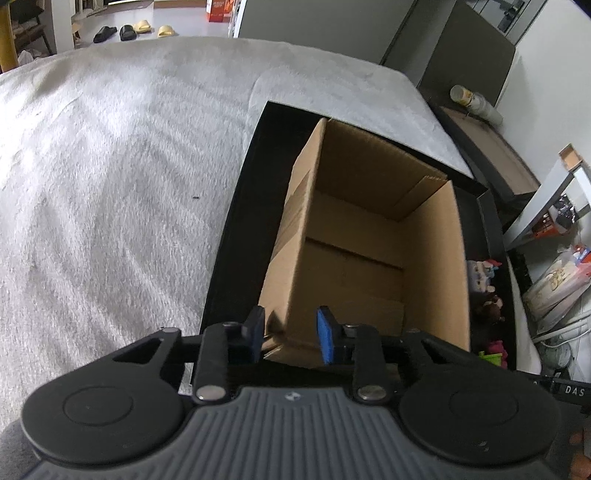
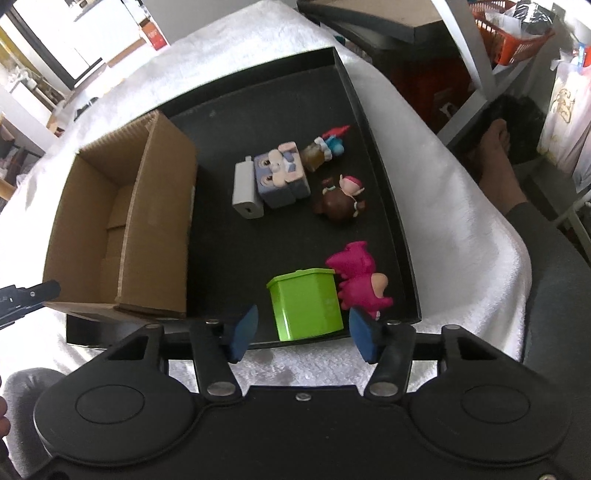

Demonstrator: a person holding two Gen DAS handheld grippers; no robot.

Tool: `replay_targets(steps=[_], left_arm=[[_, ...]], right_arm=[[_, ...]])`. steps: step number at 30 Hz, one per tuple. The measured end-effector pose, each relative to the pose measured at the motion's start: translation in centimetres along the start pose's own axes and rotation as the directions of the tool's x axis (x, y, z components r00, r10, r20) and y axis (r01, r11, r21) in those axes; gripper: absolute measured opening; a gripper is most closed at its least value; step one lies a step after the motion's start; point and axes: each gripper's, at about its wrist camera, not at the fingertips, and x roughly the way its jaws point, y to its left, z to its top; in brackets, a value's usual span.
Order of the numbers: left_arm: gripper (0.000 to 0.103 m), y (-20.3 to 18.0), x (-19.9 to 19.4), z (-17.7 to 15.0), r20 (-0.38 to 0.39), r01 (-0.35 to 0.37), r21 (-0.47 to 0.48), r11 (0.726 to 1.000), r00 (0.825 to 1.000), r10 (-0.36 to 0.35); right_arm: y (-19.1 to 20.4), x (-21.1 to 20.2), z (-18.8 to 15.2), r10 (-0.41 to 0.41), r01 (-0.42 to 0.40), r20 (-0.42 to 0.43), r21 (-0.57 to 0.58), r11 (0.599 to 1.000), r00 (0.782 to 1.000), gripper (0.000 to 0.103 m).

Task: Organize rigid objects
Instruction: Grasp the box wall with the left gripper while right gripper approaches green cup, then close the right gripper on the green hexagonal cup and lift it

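An open, empty cardboard box (image 1: 369,240) stands at the left side of a black tray (image 2: 258,110). My left gripper (image 1: 291,334) hovers open over the box's near corner, the cardboard edge showing between its blue pads; its tip (image 2: 29,295) also shows beside the box (image 2: 110,221). A green box (image 2: 306,302) lies at the tray's near edge between the fingers of my open right gripper (image 2: 303,338), with a gap beside the left pad. A pink toy (image 2: 358,280) touches the green box. Farther back lie a brown figure (image 2: 340,203), a white adapter (image 2: 245,188), a blue-grey block toy (image 2: 282,173) and a small red-and-blue figure (image 2: 328,146).
The tray sits on a white fluffy cover (image 1: 110,184) over a bed-like surface. A person's foot (image 2: 496,147) rests on the floor to the right, near a metal shelf leg (image 2: 469,74) and an orange basket (image 2: 513,40). Slippers (image 1: 129,31) lie on the far floor.
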Motion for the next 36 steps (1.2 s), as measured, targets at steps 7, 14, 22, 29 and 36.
replay_targets(steps=[7, 14, 22, 29, 36], left_arm=[[0.020, 0.3, 0.7, 0.5, -0.008, -0.011, -0.008, 1.000, 1.000, 0.011], [0.013, 1.1, 0.6, 0.4, -0.008, -0.026, -0.030, 0.999, 1.000, 0.025], [0.013, 1.5, 0.0, -0.3, -0.008, -0.037, -0.053, 0.998, 0.999, 0.037], [0.013, 1.8, -0.4, -0.7, -0.008, -0.043, -0.059, 0.997, 0.999, 0.043], [0.013, 2.2, -1.0, -1.1, -0.010, -0.043, -0.075, 0.996, 0.999, 0.042]], right_arm=[[0.5, 2.1, 0.6, -0.010, 0.009, -0.032, -0.032, 0.999, 0.999, 0.051], [0.5, 3.8, 0.9, -0.004, 0.001, -0.067, -0.046, 0.999, 0.998, 0.044], [0.6, 4.0, 1.4, 0.024, -0.027, -0.071, -0.035, 0.999, 0.997, 0.040], [1.1, 5.0, 1.7, 0.027, -0.030, -0.083, -0.036, 0.999, 0.996, 0.050], [0.9, 6.9, 2.0, 0.064, -0.065, -0.137, -0.008, 0.998, 0.989, 0.051]])
